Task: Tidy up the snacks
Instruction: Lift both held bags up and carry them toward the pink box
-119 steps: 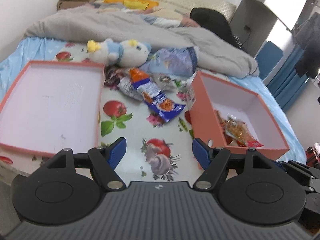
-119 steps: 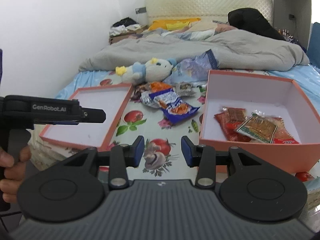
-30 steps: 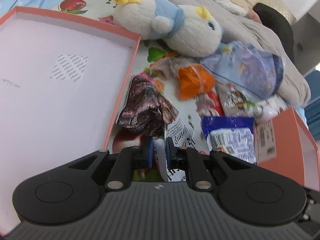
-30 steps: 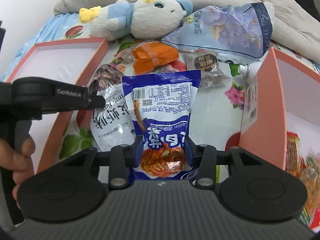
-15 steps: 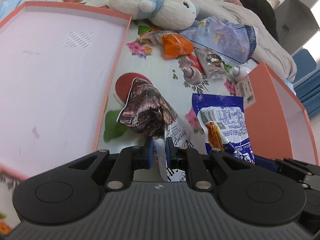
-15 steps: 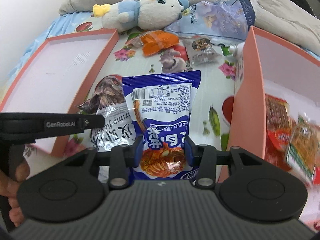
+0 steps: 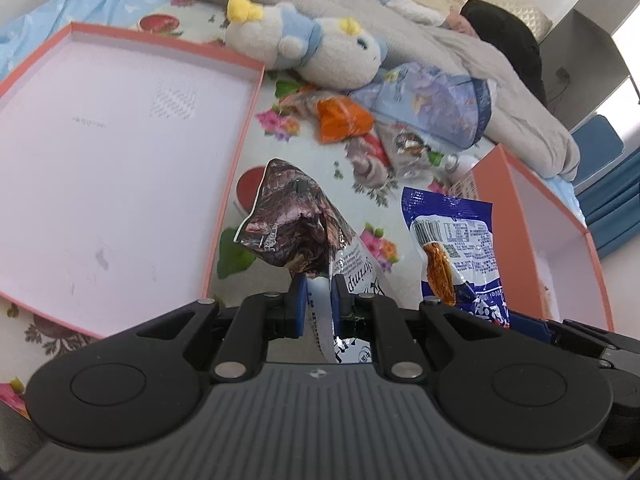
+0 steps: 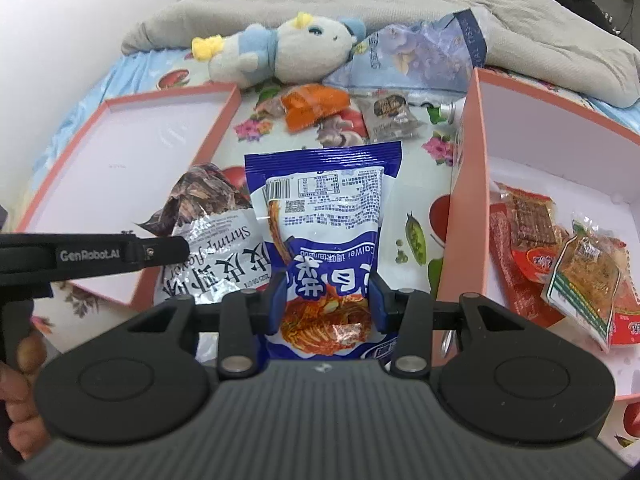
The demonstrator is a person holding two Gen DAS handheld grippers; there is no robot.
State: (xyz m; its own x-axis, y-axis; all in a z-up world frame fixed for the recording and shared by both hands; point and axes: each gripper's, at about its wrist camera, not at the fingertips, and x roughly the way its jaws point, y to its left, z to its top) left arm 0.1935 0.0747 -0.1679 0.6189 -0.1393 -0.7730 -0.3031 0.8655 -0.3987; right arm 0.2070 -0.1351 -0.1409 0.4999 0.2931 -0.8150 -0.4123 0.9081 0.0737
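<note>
My left gripper (image 7: 318, 304) is shut on a silver and brown shrimp-flavour snack packet (image 7: 296, 232) and holds it above the bed, beside the shallow pink lid (image 7: 120, 152). The packet also shows in the right wrist view (image 8: 212, 236). My right gripper (image 8: 326, 300) is shut on a blue kimchi snack bag (image 8: 324, 216), held upright just left of the deep pink box (image 8: 460, 208). The blue bag also shows in the left wrist view (image 7: 452, 240). Several red and orange snack packs (image 8: 560, 256) lie in the box.
An orange snack pack (image 8: 312, 106), a small dark packet (image 8: 394, 118) and a blue tissue pack (image 8: 420, 60) lie on the flowered cloth behind. A plush toy (image 8: 280, 50) and a grey blanket (image 8: 520, 20) lie further back.
Both grippers have drawn back and lifted with their packets. The right one has moved toward the deep box, whose contents now show more fully.
</note>
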